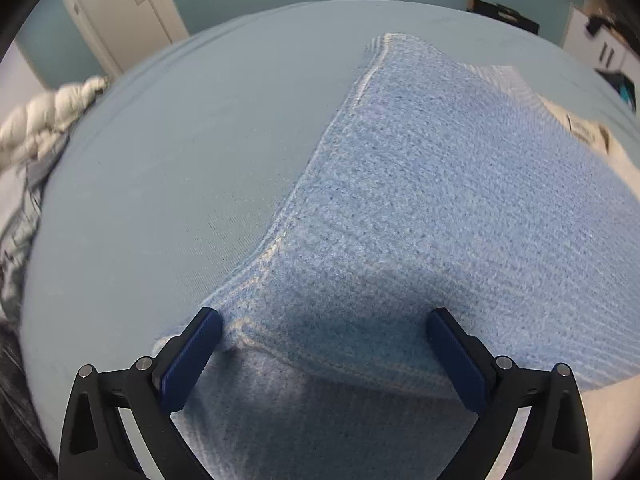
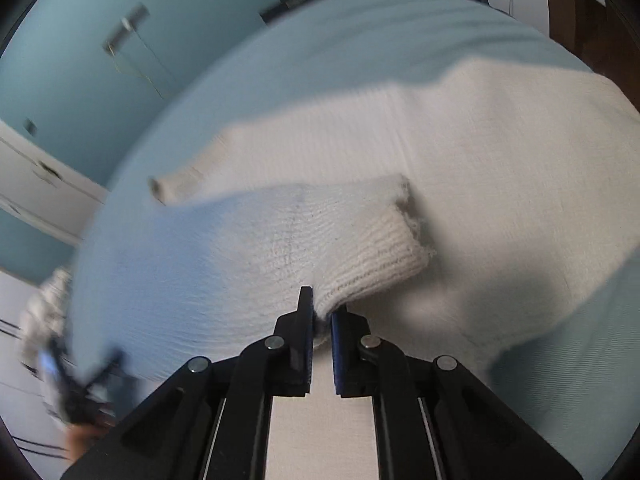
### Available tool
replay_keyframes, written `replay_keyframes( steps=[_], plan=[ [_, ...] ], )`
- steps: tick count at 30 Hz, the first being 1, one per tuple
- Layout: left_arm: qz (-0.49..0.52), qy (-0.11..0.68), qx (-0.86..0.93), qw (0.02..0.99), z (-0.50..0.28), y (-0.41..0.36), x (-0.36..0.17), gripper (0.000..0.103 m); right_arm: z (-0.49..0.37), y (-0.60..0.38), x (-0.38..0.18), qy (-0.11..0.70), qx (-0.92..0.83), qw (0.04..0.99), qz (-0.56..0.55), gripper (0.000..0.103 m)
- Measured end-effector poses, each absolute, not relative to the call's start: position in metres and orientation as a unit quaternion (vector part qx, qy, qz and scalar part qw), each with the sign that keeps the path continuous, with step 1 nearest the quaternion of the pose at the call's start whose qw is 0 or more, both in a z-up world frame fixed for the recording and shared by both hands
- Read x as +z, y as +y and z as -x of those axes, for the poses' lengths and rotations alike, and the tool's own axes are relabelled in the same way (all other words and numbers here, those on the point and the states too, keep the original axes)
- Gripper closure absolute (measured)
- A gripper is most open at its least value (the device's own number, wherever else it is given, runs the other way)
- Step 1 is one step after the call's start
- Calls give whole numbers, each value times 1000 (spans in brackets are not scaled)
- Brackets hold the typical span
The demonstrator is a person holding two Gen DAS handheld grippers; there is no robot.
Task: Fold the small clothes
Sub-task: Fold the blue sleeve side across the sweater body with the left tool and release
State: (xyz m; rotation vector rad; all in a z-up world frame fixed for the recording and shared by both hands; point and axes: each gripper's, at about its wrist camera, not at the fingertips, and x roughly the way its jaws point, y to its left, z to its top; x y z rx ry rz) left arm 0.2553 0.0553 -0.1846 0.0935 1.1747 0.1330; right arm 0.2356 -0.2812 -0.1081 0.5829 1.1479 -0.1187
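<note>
A knit sweater, light blue fading to cream (image 1: 440, 200), lies on a pale blue bed sheet (image 1: 180, 140). In the left wrist view its folded hem edge runs between my left gripper's (image 1: 324, 324) wide-open fingers, the left pad (image 1: 200, 344) touching the fabric. In the right wrist view my right gripper (image 2: 322, 308) is shut on a fold of the sweater sleeve (image 2: 360, 240) near its cream ribbed cuff (image 2: 408, 236), lifting it over the cream body (image 2: 500, 152). The other cuff (image 2: 176, 186) lies at the left.
The bed sheet (image 2: 360, 32) spreads around the sweater. A white quilted duvet (image 1: 44, 120) is bunched at the bed's left edge. Teal walls, a white door (image 1: 120, 8) and dark clutter (image 1: 504, 14) lie beyond. My left gripper shows blurred at lower left (image 2: 80, 384).
</note>
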Motion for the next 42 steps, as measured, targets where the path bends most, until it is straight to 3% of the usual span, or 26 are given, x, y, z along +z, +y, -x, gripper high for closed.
replay_keyframes(
  steps=[2,4,6,8,9,14,17,20,22,25,36,42],
  plan=[
    [-49,556,69,827,-256,52,-180,0,-238,-283,-134,578,-51,773,-257,89],
    [-56,556,83,825,-254,42,-170,0,-229,-294,-132,565,-48,764,-307,78],
    [-76,534,93,837,-240,33,-150,0,-211,-311,-114,546,-64,753,-362,47],
    [-86,501,70,859,-233,14,-131,0,-195,-322,-86,482,-54,791,-372,26],
    [-89,492,54,864,-228,7,-125,0,-194,-321,-75,462,-63,811,-354,22],
    [-91,530,-55,841,-222,-41,-151,0,-230,-278,-69,472,-57,855,-207,22],
    [-125,555,-50,821,-219,-61,-182,0,-245,-241,-97,501,-29,854,-140,22],
    [-78,557,-52,825,-221,-54,-186,0,-271,-209,-155,576,-17,815,-66,19],
    [-75,558,-54,825,-220,-44,-179,0,-268,-206,-152,541,-13,840,-42,16],
    [-105,542,-41,833,-220,-45,-161,0,-264,-218,-138,566,7,822,-65,16],
    [-224,439,-62,868,-125,-80,-60,0,-144,-316,-53,445,-72,887,-102,16],
    [-181,403,-74,894,-76,-67,-11,0,-123,-355,-44,422,-96,873,-223,16]
  ],
)
